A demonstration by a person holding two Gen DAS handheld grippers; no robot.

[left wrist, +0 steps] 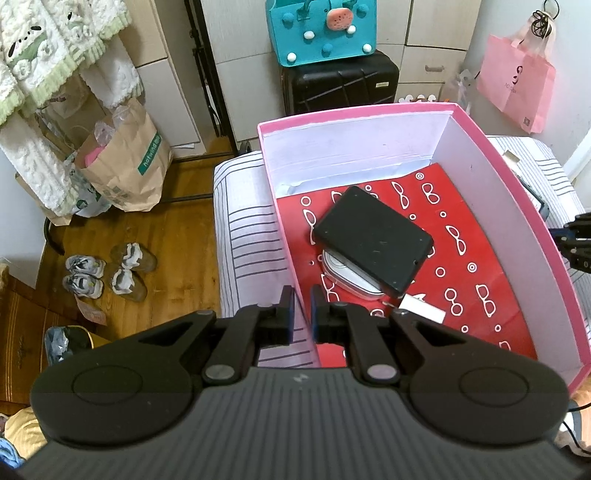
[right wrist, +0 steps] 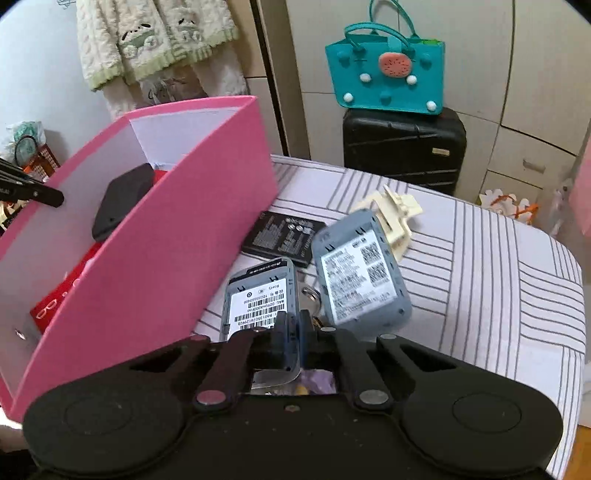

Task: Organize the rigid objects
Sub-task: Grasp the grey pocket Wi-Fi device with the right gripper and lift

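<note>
- Left claw (left wrist: pixel 303 295): jaws nearly together, pinching the near left wall of the pink box (left wrist: pixel 517 177); one blue pad sits outside the wall, the other inside.
- Right claw (right wrist: pixel 294 325): jaws drawn narrow, pads clamped on the near right edge of a grey device (right wrist: pixel 258 295) that lies label up, just beside the box's outer wall.
- Second grey device (right wrist: pixel 360 275): label up, blurred, immediately right of the first. Whether it rests flat on the table cannot be told.
- Keyring (right wrist: pixel 310 295): metal, in the gap between the two grey devices, partly hidden.
- Black battery (right wrist: pixel 286 238): flat on the table behind the grey devices, near the box wall.
- Cream plastic clip (right wrist: pixel 395 212): on the table behind the second grey device.
- Table (right wrist: pixel 498 280): covered in a white cloth with grey stripes; carries the box and all loose items.
- Box interior, left wrist view: red sheet with white spectacle prints (left wrist: pixel 472 266) lines the bottom. A black flat case (left wrist: pixel 373 240) lies on it at an angle, overlapping a white device (left wrist: pixel 347 277) beneath. A small white block (left wrist: pixel 421 308) lies just beside these.
- Surroundings: black suitcase (left wrist: pixel 340 81) behind the table, teal bag (left wrist: pixel 321 29) on top; pink bag (left wrist: pixel 517 81) hanging right; paper bags (left wrist: pixel 125 162) and shoes (left wrist: pixel 107 273) on the wooden floor (left wrist: pixel 177 251) to the left.
</note>
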